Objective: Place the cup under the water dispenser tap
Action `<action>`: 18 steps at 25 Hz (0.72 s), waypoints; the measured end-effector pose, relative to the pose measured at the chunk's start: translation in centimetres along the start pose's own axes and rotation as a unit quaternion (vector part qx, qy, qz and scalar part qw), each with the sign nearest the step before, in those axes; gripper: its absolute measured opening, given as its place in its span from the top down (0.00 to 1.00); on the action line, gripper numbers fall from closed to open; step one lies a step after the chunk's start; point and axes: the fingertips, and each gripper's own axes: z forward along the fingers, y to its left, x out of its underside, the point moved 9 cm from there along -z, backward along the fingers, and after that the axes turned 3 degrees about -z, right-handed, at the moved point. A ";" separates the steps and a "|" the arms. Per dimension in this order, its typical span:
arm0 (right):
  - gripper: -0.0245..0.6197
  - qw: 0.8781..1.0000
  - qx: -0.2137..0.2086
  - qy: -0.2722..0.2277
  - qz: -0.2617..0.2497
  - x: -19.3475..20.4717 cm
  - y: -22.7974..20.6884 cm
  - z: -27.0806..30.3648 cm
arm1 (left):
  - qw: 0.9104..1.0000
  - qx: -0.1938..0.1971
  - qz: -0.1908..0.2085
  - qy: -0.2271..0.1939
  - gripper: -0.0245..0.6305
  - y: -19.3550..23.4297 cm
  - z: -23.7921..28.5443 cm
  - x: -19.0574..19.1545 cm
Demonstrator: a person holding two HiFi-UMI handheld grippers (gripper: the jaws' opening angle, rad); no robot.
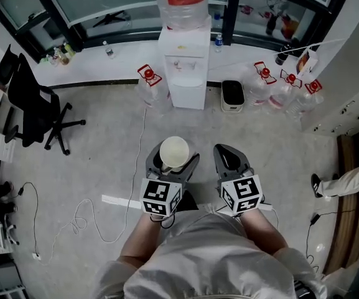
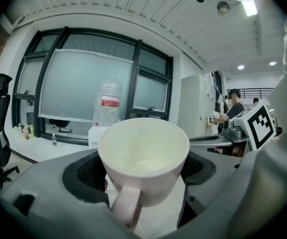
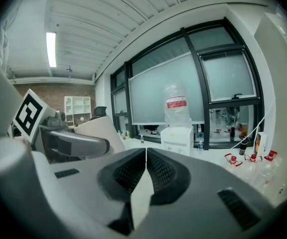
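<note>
A white cup (image 1: pixel 174 152) sits upright between the jaws of my left gripper (image 1: pixel 172 157), which is shut on it; in the left gripper view the cup (image 2: pixel 144 160) fills the middle, empty, its handle toward the camera. My right gripper (image 1: pixel 229 157) is beside it on the right, shut with nothing in it; its pads (image 3: pixel 133 173) meet. The white water dispenser (image 1: pixel 185 66) with a big bottle on top stands ahead across the floor, its taps facing me. It also shows small and far off as the dispenser (image 2: pixel 99 132) and the dispenser (image 3: pixel 177 137).
Several clear water jugs with red caps (image 1: pixel 284 87) stand right of the dispenser, one jug (image 1: pixel 149 83) on its left. A black bin (image 1: pixel 232 96) sits beside it. An office chair (image 1: pixel 33 103) stands at left, cables (image 1: pixel 79 220) lie on the floor, a person's leg (image 1: pixel 344 180) at right.
</note>
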 end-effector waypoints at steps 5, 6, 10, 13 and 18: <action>0.92 1.000 0.013 0.014 0.011 -2.2 0.0 7.7 | 1.000 0.015 -0.004 0.015 0.33 7.3 3.7 -2.4; 0.92 1.000 0.016 0.018 0.013 -2.6 -0.1 9.2 | 1.000 0.018 -0.005 0.019 0.33 8.7 4.4 -2.8; 0.92 0.999 0.028 0.027 0.017 -4.0 0.1 14.8 | 0.999 0.033 -0.007 0.032 0.33 14.2 7.0 -4.2; 0.92 0.998 0.041 0.033 0.022 -4.7 0.1 18.2 | 0.998 0.047 -0.005 0.041 0.33 17.5 9.0 -5.0; 0.92 0.996 0.067 0.043 0.045 -5.4 -0.1 21.8 | 0.996 0.074 -0.003 0.049 0.33 21.1 11.3 -6.1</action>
